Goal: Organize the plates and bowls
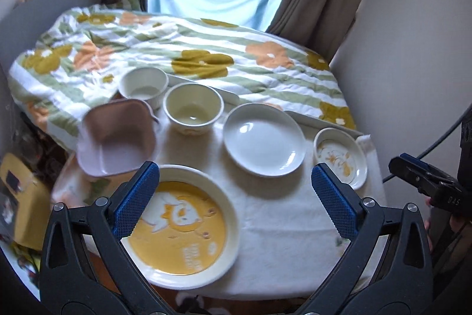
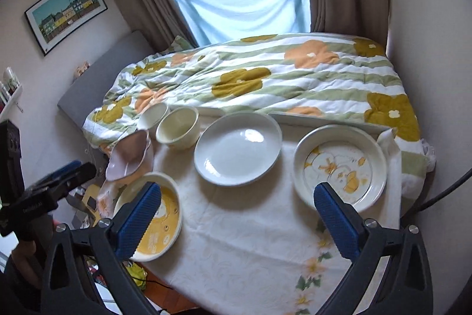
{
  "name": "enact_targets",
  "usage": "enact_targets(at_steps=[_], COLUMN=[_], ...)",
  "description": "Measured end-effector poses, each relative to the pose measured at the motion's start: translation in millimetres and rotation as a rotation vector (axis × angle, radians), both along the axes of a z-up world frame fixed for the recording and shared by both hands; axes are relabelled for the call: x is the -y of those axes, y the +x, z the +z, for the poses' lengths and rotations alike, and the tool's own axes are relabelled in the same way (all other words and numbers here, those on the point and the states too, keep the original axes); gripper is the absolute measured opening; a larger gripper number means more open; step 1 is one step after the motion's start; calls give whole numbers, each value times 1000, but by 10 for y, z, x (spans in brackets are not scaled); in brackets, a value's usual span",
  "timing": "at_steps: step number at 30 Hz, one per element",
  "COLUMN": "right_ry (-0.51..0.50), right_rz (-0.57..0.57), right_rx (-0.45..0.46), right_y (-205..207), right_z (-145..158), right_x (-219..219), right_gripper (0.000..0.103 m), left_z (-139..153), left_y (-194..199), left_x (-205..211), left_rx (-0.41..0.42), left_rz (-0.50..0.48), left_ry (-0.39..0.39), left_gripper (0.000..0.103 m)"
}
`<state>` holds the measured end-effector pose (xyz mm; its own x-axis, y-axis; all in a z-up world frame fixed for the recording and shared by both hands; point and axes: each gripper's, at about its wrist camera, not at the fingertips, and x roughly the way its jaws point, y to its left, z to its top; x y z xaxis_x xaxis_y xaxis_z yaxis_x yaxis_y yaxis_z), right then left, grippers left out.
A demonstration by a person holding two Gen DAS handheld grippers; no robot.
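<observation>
Nearest the lens in the left wrist view, the left gripper (image 1: 236,197) hangs with its blue-padded jaws spread wide and nothing between them, just over the yellow cartoon plate (image 1: 180,223) at the near left of the white tablecloth (image 1: 280,226). The right gripper (image 2: 237,222) is likewise open and empty, poised above bare cloth between that same plate and the small flower-patterned plate (image 2: 340,164) at the right. Nothing appears stacked or grouped so far: every dish lies singly, spread across the table. A plain white plate (image 1: 264,139) sits in the middle. Farther left stand a cream bowl (image 1: 193,108) and, just behind it toward the bed, a white bowl (image 1: 144,86), the two close together, though whether they touch I cannot tell. A pink square bowl (image 1: 116,136) leans tilted at the far left edge, seemingly propped against the floral quilt (image 1: 183,58). Judging by this layout, the sorting has hardly begun; what likely remains is nesting the three bowls together and piling the three plates by size, with the tilted pink bowl the least steady piece and worth handling with care.
</observation>
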<state>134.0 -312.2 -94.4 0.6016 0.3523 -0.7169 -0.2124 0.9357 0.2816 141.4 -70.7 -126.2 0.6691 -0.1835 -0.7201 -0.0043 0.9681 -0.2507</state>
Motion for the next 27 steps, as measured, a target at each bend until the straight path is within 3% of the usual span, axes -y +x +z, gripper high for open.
enact_targets(at_steps=[6, 13, 15, 17, 18, 22, 24, 27], right_ry=[-51, -87, -90, -100, -112, -146, -148, -153], right_rz=[4, 103, 123, 148, 165, 228, 257, 291], right_rx=[-8, -131, -192, -245, -267, -335, -366, -385], right_y=[551, 1341, 1562, 1733, 1805, 2011, 2072, 2119], right_z=[38, -486, -717, -947, -1060, -1414, -1537, -1634], right_x=[142, 92, 59, 22, -11, -125, -158, -181], right_gripper=[103, 102, 91, 81, 73, 57, 43, 38], left_z=[-323, -985, -1202, -1404, -1475, -1724, -1812, -1885], left_y=[535, 1203, 1352, 1482, 1524, 1654, 1681, 1711], left_x=[171, 195, 197, 187, 191, 244, 270, 315], left_rx=[-118, -262, -312, -359, -375, -428, -446, -457], left_rz=[25, 48, 48, 47, 42, 24, 14, 8], left_ry=[-85, -112, -99, -100, -104, -92, -90, -80], left_gripper=[102, 101, 97, 83, 81, 73, 73, 64])
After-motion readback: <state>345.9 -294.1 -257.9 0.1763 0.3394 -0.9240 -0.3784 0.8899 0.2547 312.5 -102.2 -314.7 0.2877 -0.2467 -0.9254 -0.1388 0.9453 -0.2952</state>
